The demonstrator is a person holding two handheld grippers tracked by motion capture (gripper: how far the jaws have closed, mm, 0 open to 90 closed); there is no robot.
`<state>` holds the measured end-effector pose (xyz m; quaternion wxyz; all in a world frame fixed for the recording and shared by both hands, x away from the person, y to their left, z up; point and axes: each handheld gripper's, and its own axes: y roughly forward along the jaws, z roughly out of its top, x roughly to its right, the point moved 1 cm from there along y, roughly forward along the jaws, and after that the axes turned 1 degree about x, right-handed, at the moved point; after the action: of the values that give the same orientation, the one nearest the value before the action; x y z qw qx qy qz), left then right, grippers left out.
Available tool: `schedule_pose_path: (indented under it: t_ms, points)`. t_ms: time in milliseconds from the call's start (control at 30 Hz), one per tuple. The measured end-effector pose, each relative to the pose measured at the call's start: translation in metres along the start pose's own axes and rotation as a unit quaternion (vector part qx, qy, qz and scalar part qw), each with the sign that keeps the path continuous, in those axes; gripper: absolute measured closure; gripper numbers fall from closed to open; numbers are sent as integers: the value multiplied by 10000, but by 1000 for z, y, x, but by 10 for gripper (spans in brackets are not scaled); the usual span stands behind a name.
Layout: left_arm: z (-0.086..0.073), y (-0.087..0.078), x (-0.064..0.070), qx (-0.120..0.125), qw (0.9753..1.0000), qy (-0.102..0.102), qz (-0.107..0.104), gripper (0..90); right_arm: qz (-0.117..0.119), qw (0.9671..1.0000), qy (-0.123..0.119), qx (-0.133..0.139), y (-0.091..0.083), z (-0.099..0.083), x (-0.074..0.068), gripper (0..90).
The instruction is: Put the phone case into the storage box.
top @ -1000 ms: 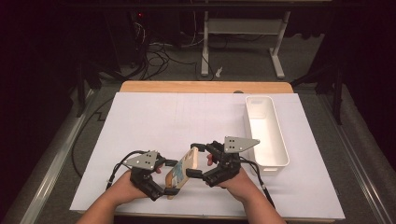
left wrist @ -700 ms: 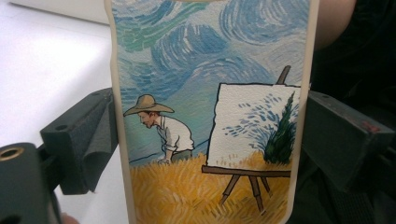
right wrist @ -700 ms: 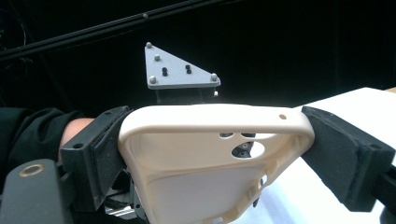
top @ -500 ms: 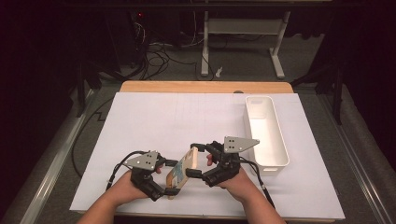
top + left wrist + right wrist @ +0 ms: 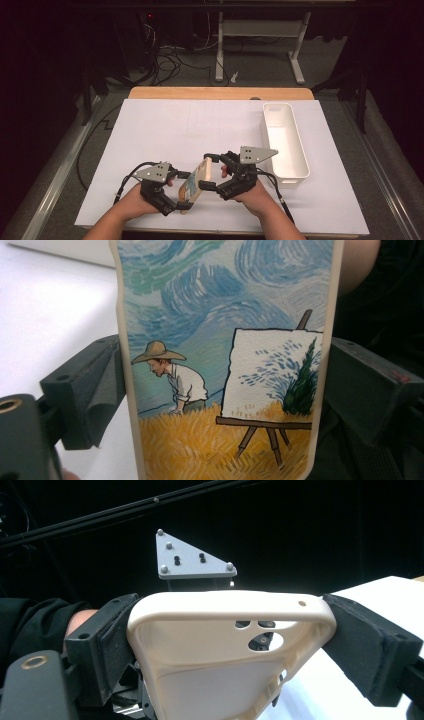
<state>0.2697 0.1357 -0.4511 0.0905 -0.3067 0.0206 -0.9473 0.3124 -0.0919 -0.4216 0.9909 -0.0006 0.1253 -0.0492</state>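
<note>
A cream phone case [image 5: 196, 181] with a painted back is held up on its edge near the table's front, between both hands. Its picture, a man in a straw hat beside an easel [image 5: 225, 340], faces the left gripper view. Its hollow inside with the camera cutout [image 5: 220, 650] faces the right gripper view. My left gripper [image 5: 186, 191] [image 5: 222, 385] is shut on the case's long sides at its lower end. My right gripper [image 5: 209, 172] [image 5: 230, 640] is shut across the upper end, by the camera cutout. The left gripper's grey plate [image 5: 192, 557] rises behind the case.
A long white tray [image 5: 284, 142] stands at the right, just beyond my right hand. A white sheet [image 5: 200, 125] covers the wooden table [image 5: 220, 93]. Cables and desk legs lie on the floor behind.
</note>
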Motion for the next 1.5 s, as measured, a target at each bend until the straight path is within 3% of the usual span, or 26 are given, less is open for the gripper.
schedule_pose_path:
  t_ms: [167,467,867,1100,1500]
  points:
    - [0,3,-1,-63,9999,-81,75,53,-5,10000,1,9,-1,0,0,131]
    - [4,1,-2,85,9997,-80,216,19,-68,10000,-23,22,-2,1,0,131]
    - [12,-8,-8,380,9980,-46,499,1,-428,9989,-170,-14,-7,3,0,130]
    - [14,-14,-14,522,9955,47,791,9,-722,9971,-255,-40,-13,4,1,130]
    - [20,-27,-21,885,9892,-13,1170,36,-1152,9925,-371,-141,-18,4,-1,130]
